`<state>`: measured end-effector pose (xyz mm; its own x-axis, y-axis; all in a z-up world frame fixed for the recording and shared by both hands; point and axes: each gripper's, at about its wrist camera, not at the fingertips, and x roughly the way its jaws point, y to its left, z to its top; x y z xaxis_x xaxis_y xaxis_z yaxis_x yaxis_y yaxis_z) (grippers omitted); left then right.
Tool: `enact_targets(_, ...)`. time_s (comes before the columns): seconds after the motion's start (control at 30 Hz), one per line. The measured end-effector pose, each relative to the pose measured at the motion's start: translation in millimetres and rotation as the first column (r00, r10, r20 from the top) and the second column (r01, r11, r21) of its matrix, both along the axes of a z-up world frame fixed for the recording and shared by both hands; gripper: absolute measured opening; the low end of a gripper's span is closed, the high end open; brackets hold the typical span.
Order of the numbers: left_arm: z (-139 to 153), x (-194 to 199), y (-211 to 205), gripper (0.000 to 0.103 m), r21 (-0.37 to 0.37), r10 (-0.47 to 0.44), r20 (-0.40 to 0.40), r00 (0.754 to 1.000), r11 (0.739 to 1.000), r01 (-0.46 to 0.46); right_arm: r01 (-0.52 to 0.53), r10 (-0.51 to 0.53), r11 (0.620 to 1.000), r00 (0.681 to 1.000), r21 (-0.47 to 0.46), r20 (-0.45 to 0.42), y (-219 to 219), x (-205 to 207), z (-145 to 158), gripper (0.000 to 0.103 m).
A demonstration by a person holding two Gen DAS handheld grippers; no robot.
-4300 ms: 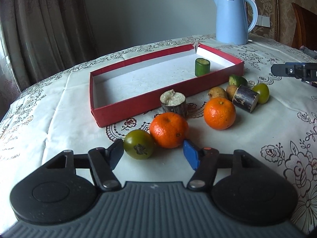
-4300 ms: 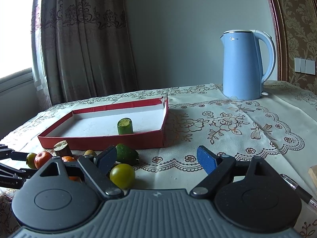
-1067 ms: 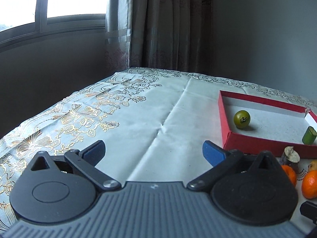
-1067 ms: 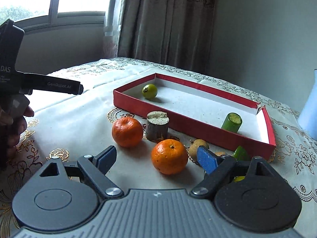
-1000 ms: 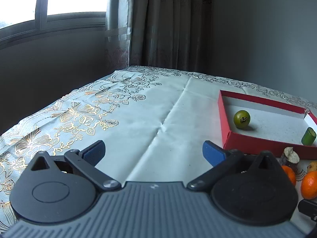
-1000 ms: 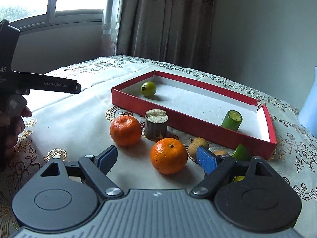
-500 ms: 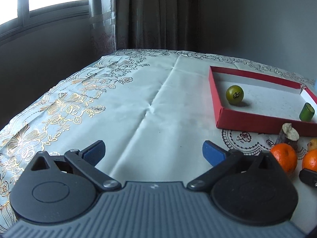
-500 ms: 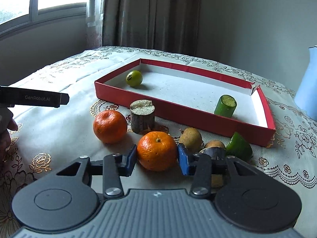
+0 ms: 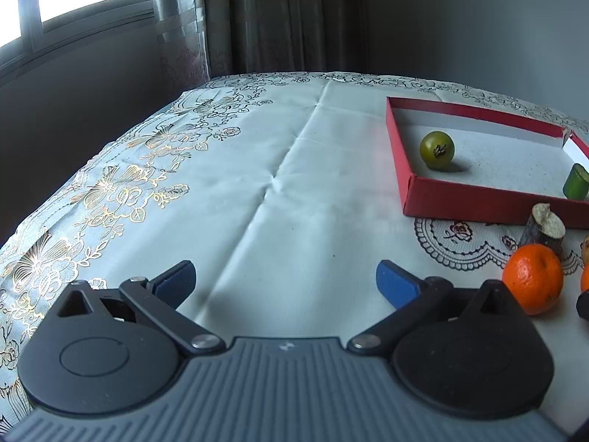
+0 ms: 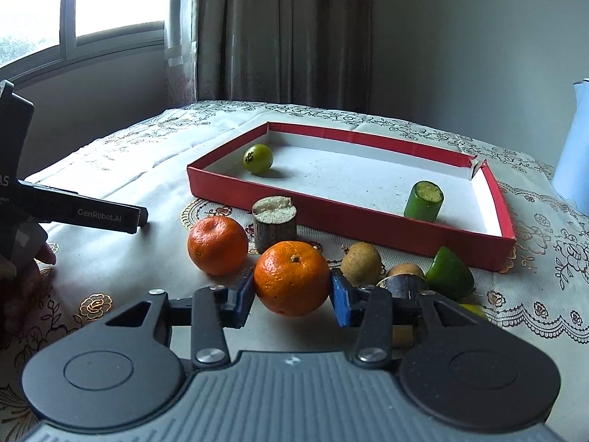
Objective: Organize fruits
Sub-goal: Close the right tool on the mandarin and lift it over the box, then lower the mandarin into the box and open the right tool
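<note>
Two fruits already sit in the red box [image 10: 493,199]: a green tomato [image 10: 258,158] at its far left corner and a green stub [image 10: 423,201] near its right end. What has just changed is on the near side. The right gripper [image 10: 292,296], which a second ago stood wide open behind the loose pile, has come forward and closed its blue pads [image 10: 340,300] onto the near orange [image 10: 292,277], one pad on each flank. The fruit seems still to rest on the cloth [image 10: 110,258], though its underside is hidden by the gripper body, so I cannot be sure it has left the cloth.

The left gripper [image 9: 285,280] has swung away from the box after dropping the tomato; its jaws stand wide apart over bare cloth with nothing between them. The other orange [image 9: 533,277] lies just right of its right finger.

For the task, this means the third transfer is under way: the grasp looks made, and the next call is a lift clear of the near wall and a set-down on the open floor between tomato and stub. Left on the cloth are the other orange, a wood stump [image 10: 274,221], a brown fruit [image 10: 360,258], a green wedge [image 10: 449,274], and smaller pieces half hidden behind the right finger.
</note>
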<state>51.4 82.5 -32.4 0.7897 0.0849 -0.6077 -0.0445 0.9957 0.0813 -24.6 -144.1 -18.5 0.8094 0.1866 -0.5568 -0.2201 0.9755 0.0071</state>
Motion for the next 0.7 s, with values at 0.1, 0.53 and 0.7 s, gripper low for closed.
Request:
enact_targets(0.1, -0.1, 0.2, -0.3, 0.103, 0.000, 0.000, 0.000, 1.000, 1.000, 0.000, -0.003, 0.004, 1.000, 1.000, -0.005, 0.027, 0.3, -2.7, 8.5, 0.042)
enact_targets(0.53, -1.2, 1.3, 5.7, 0.103, -0.048, 0.001, -0.014, 1.000, 0.999, -0.002, 0.112, -0.111, 0.993, 0.993, -0.029, 0.042, -31.7, 99.4, 36.4, 0.042)
enact_targets(0.7, -1.8, 2.0, 8.3, 0.103, -0.067, 0.001, -0.019, 1.000, 0.998, -0.002, 0.133, -0.133, 0.990, 0.991, -0.054, 0.003, -31.0, 117.4, 16.5, 0.042)
